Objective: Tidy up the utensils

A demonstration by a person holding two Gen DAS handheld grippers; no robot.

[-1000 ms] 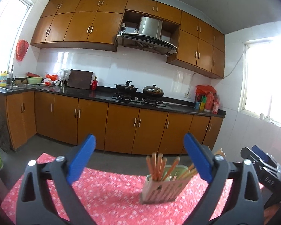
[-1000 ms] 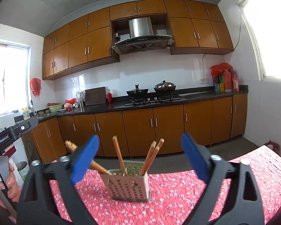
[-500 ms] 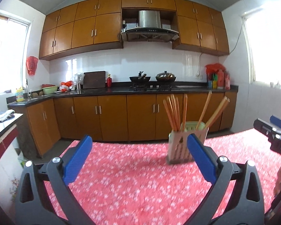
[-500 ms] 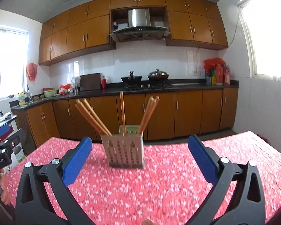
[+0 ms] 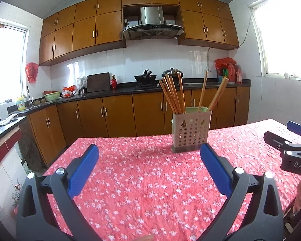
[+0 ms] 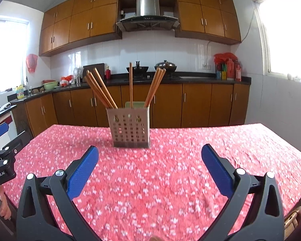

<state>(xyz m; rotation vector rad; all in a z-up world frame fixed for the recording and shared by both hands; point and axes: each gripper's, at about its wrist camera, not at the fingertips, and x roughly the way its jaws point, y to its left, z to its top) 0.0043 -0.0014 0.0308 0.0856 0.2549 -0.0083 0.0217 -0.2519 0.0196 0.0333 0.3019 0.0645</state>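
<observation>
A beige perforated utensil holder (image 5: 191, 131) stands upright on the red flowered tablecloth (image 5: 150, 180), with several wooden chopsticks (image 5: 173, 96) leaning in it. It also shows in the right wrist view (image 6: 129, 128), its chopsticks (image 6: 100, 89) fanned out. My left gripper (image 5: 149, 168) is open and empty, above the cloth, short of the holder. My right gripper (image 6: 149, 169) is open and empty, also short of the holder. Each gripper shows at the edge of the other's view: the right one (image 5: 291, 150), the left one (image 6: 0, 160).
Kitchen cabinets (image 5: 120, 116) and a dark counter with a stove and pots (image 5: 146, 78) run behind the table. The table's far edge (image 6: 170, 126) lies just past the holder. A window (image 5: 287, 36) is on the right wall.
Both grippers have tilted down and drawn back, so more of the tablecloth shows and the holder sits farther ahead. Both stay open and empty.
</observation>
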